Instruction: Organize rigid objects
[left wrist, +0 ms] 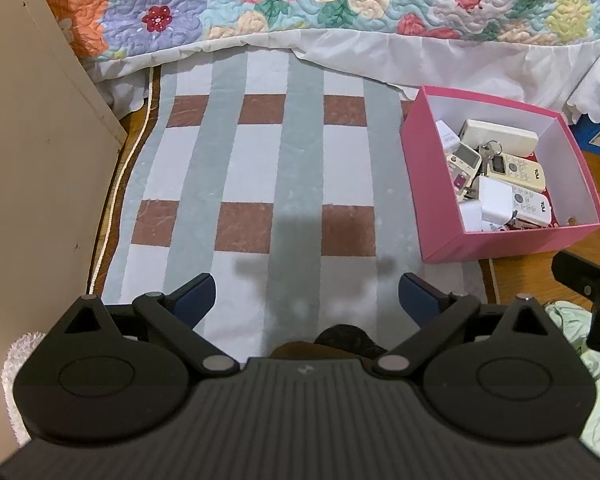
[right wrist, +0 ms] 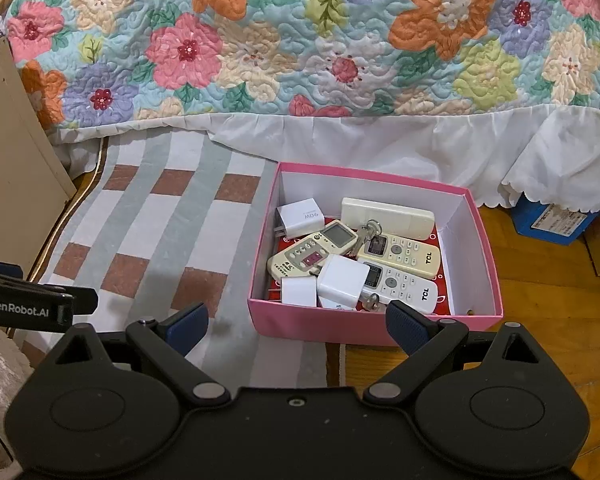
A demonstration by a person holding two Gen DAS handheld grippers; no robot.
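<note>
My left gripper (left wrist: 307,296) and right gripper (right wrist: 296,326) both hang spread wide with nothing between their fingers. The remotes (right wrist: 398,254), white chargers (right wrist: 342,280) and keys (right wrist: 370,229) all lie piled in the pink box (right wrist: 374,326), at the rug's (left wrist: 260,168) right edge beside the bed (right wrist: 300,40); the rug itself shows nothing loose. That fits sorting either finished or about to unpack, so I commit to neither.

remotes (right wrist: 404,254) – "TCL"; charger (right wrist: 300,215) – "90W"
</note>
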